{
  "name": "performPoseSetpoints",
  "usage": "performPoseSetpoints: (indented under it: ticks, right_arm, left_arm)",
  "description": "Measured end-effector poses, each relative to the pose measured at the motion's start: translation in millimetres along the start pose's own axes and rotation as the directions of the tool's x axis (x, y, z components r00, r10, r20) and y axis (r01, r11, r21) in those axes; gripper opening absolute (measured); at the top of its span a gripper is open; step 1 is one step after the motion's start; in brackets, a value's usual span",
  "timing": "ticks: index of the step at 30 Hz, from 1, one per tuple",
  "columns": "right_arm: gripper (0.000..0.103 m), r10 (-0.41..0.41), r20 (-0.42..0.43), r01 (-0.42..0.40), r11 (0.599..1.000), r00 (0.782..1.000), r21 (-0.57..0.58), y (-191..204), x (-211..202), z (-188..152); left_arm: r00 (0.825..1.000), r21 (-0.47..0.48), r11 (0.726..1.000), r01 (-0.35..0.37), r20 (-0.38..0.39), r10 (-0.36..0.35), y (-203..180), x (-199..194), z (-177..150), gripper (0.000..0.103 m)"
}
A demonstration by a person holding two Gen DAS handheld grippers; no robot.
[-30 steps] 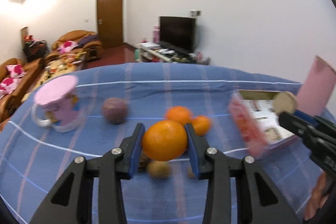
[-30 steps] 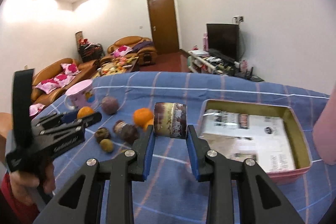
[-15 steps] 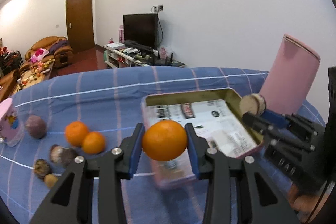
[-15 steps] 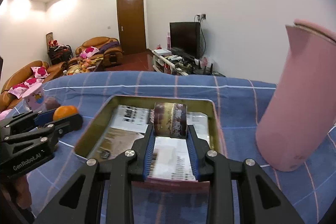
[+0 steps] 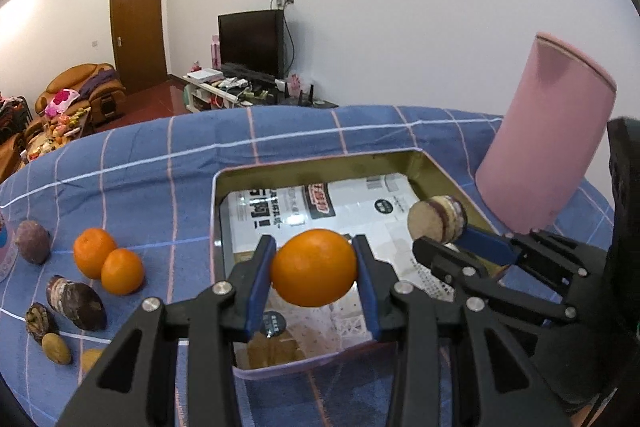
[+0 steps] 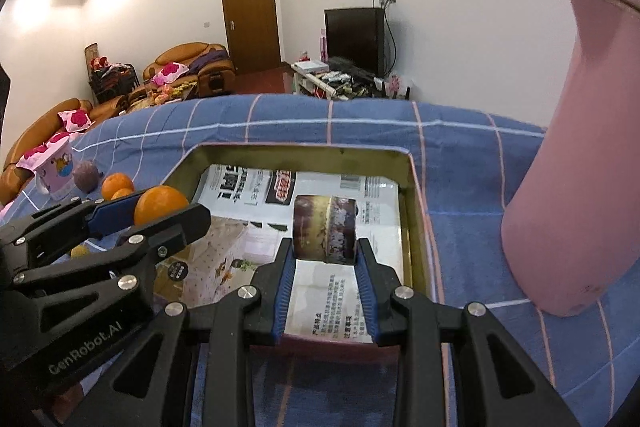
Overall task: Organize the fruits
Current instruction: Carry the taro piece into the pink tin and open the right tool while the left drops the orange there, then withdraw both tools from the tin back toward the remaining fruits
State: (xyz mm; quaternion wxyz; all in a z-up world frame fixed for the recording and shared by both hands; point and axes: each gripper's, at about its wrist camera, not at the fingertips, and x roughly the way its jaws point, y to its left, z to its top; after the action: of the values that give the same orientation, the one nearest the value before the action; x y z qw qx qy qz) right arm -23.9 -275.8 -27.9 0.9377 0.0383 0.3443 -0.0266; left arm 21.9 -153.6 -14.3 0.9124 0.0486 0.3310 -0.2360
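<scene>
My left gripper (image 5: 314,259) is shut on an orange (image 5: 314,279), held above the near end of a paper-lined metal tin (image 5: 320,163). My right gripper (image 6: 325,247) is shut on a thick brown-and-purple fruit slice (image 6: 325,223) over the tin's (image 6: 300,147) right half. In the left wrist view, that slice (image 5: 436,223) shows a tan cut face at the right. In the right wrist view, the left gripper (image 6: 160,205) and its orange (image 6: 160,203) sit at the left. Two oranges (image 5: 108,263), a purple fruit (image 5: 33,241) and dark pieces (image 5: 76,303) lie on the cloth left of the tin.
A tall pink cylinder (image 5: 544,147) stands on the blue checked cloth (image 5: 140,167) just right of the tin. A pink cup (image 6: 54,167) stands at the far left beyond the loose fruit. The table's far edge drops off toward the living room.
Both grippers have swung right, from above the loose fruit to above the tin, each carrying its load. The right one also sank a little toward the tin.
</scene>
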Motion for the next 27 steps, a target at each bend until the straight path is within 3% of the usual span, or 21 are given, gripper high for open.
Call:
performPoseSetpoints:
  ticks: [10,18,24,27]
  right_arm:
    - [0.032,0.009,-0.012,-0.008,0.999,1.0,0.037,-6,3,-3]
    - [0.032,0.046,-0.005,-0.046,0.996,0.999,0.083,-13,1,-2]
    - [0.035,0.112,0.066,-0.122,0.975,0.992,0.185,-28,-11,1]
    - [0.055,0.091,0.124,-0.117,0.967,0.988,0.227,-34,-20,1]
  left_arm:
    - [0.998,0.04,0.999,-0.03,-0.047,0.032,-5,15,-7,0.04]
    - [0.999,0.058,0.998,-0.038,-0.028,0.04,-8,7,-11,0.043]
    - [0.998,-0.01,0.998,-0.061,0.026,0.061,2,-8,-6,0.079]
    - [0.994,-0.049,0.995,-0.091,0.061,0.094,9,-18,-3,0.101]
